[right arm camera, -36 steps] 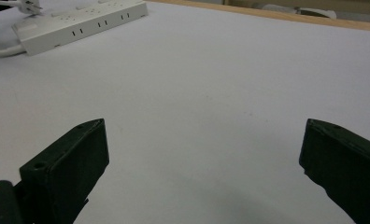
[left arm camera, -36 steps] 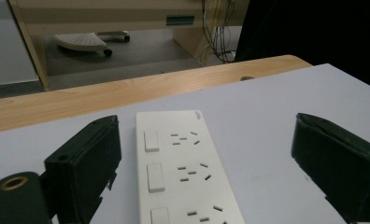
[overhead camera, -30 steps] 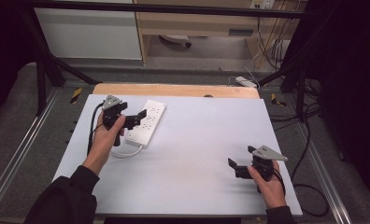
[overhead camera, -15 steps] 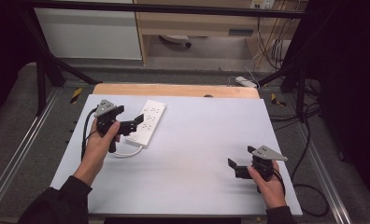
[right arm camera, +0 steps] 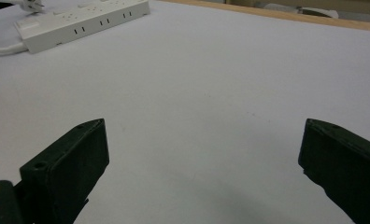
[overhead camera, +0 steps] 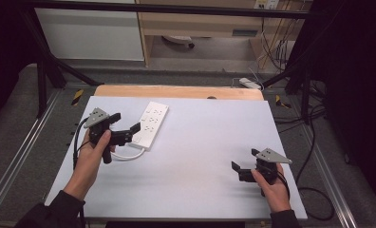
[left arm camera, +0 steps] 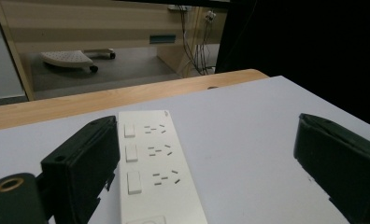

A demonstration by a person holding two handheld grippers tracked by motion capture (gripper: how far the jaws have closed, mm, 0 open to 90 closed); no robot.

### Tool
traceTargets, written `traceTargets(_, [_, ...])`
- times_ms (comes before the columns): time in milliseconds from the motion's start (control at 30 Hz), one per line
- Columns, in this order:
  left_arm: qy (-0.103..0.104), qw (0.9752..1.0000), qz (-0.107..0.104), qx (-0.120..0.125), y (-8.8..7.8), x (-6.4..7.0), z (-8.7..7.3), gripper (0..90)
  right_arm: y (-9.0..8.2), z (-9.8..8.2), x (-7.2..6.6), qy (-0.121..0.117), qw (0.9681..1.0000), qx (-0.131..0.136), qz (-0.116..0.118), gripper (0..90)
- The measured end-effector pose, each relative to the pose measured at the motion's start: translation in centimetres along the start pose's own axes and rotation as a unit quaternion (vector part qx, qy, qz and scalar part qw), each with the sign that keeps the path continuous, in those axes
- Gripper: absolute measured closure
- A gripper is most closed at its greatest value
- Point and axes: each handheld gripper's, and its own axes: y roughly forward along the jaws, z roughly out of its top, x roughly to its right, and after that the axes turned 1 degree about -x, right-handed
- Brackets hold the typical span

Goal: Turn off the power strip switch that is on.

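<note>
High view, L side: left gripper (overhead camera: 129, 132) held in the person's left hand (overhead camera: 89, 159), jaws spread wide, nothing between them; tips sit at the near end of the power strip (overhead camera: 150, 124), cannot tell if touching.
Left gripper view: jaws apart, strip's near end runs in by the left jaw; the right jaw is well clear over bare counter (left arm camera: 248, 140).
Strip position: lies flat on the L-centre part of the white counter (overhead camera: 200, 156), toward the far edge, just short of the wooden strip (overhead camera: 176, 91) at the back.
Strip long axis: diagonal, near end low-left by the gripper, far end up-right toward the back; socket face up, 3 switches w/ socket rows seen in left gripper view.
Strip cable: white cord (overhead camera: 126, 154) leaves the near end and curls along the counter under the left hand.
Progress: judged early; the strip isn't gripped or lifted yet, approach looks about done.
Left to do: prob. close on the near end, then move or turn the strip.
High view, R side: right gripper (overhead camera: 239, 172) in the right hand (overhead camera: 274, 187), near the front R corner, jaws open, empty, well apart from the strip.
Right gripper view: open jaws over bare counter, strip (right arm camera: 80, 21) far off at top left.
</note>
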Motion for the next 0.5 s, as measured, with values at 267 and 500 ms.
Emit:
traceTargets(267, [-0.004,0.9999,0.009,0.009,-2.4,-0.2,-0.3,7.0,0.1,0.0,-0.1,0.000,1.0000,-0.001,0.000,2.2])
traceTargets(500, [-0.005,0.9999,0.012,0.006,-3.8,-0.3,-1.1,7.0,0.0,0.0,-0.1,0.000,1.0000,-0.001,0.000,2.1])
